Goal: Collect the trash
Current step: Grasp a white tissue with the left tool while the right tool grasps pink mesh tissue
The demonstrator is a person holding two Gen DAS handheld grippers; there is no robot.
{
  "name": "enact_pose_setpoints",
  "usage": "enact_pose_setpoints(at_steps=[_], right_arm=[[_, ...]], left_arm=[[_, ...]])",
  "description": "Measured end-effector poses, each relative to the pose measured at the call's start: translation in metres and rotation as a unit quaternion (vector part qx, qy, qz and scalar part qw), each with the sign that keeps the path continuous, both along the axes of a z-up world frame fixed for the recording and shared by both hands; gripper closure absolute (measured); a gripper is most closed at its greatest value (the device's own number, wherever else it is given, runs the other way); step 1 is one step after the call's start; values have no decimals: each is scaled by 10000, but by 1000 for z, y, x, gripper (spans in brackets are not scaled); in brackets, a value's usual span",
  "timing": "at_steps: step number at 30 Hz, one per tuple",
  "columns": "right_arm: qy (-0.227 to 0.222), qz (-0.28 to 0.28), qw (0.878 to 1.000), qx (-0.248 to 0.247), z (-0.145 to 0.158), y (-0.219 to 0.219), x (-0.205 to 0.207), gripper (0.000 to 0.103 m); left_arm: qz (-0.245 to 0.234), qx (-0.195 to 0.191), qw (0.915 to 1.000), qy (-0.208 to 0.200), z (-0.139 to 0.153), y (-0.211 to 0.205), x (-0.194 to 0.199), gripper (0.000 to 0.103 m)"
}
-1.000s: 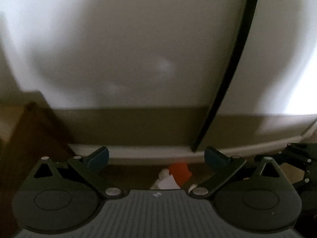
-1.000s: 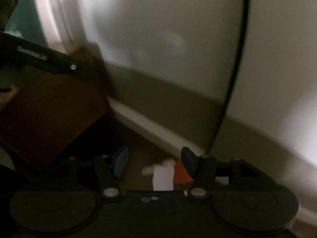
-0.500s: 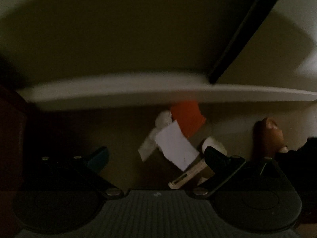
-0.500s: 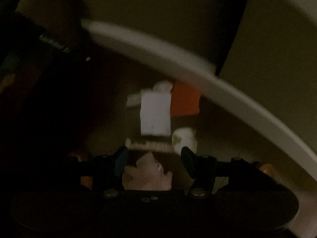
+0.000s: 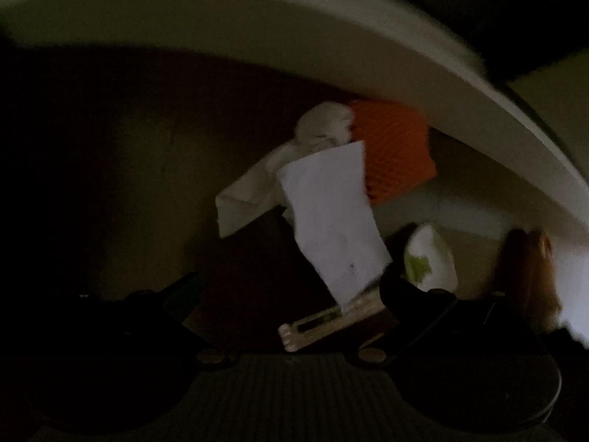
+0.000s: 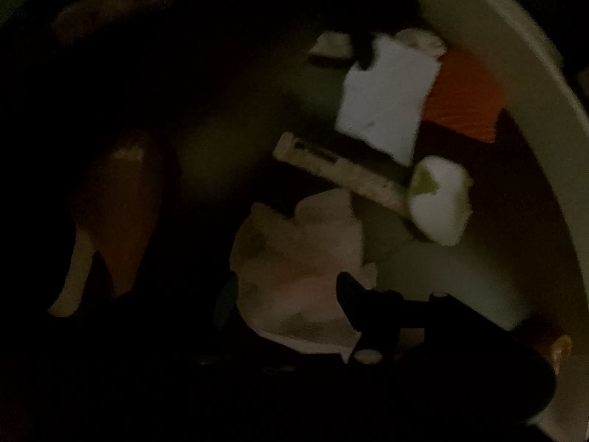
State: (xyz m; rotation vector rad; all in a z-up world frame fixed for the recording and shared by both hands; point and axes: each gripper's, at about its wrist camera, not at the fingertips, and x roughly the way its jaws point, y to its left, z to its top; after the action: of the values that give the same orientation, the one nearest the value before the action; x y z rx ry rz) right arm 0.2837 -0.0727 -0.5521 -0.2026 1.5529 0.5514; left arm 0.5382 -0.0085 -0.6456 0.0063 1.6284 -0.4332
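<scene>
The scene is dark. Trash lies on the floor by a white baseboard (image 5: 331,51): a white paper slip (image 5: 331,217), an orange piece (image 5: 394,151), a crumpled white tissue (image 5: 254,188), a flat beige stick (image 5: 327,322), and a white-and-green lump (image 5: 429,261). My left gripper (image 5: 289,287) is open and empty, just short of the stick. In the right wrist view the paper slip (image 6: 386,99), orange piece (image 6: 465,99), stick (image 6: 338,171) and lump (image 6: 440,199) show again. My right gripper (image 6: 285,294) is open around a pale crumpled wad (image 6: 298,269); I cannot tell if it touches.
A brown drumstick-shaped object (image 6: 114,206) lies at the left in the right wrist view; a brown object (image 5: 530,276) sits at the right in the left wrist view. The white baseboard (image 6: 522,84) bounds the right side. Dark furniture fills the left.
Both grippers have tipped down from the wall toward the floor and moved closer to the trash. The pale wad has come between the right fingers. Both stayed open.
</scene>
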Motion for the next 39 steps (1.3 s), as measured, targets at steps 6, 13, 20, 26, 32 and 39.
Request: enact_pose_setpoints(at_steps=[6, 13, 20, 26, 32, 39], right_arm=[[125, 343, 9993, -2, -27, 8, -8, 44], [183, 410, 9990, -47, -49, 10, -7, 45], [108, 358, 9992, -127, -50, 11, -2, 46], [100, 337, 9990, -281, -52, 10, -1, 92], [117, 160, 9997, -163, -38, 2, 5, 100], [-27, -703, 9972, -270, 10, -12, 17, 102]], left_arm=[[645, -118, 9967, 474, -41, -12, 8, 0], [810, -16, 9940, 731, -69, -30, 11, 10], [688, -21, 9963, 514, -62, -37, 10, 67], [652, -110, 9970, 398, -61, -32, 9, 94], [436, -265, 9984, 224, -48, -28, 1, 99], [122, -372, 9991, 137, -14, -14, -7, 99]])
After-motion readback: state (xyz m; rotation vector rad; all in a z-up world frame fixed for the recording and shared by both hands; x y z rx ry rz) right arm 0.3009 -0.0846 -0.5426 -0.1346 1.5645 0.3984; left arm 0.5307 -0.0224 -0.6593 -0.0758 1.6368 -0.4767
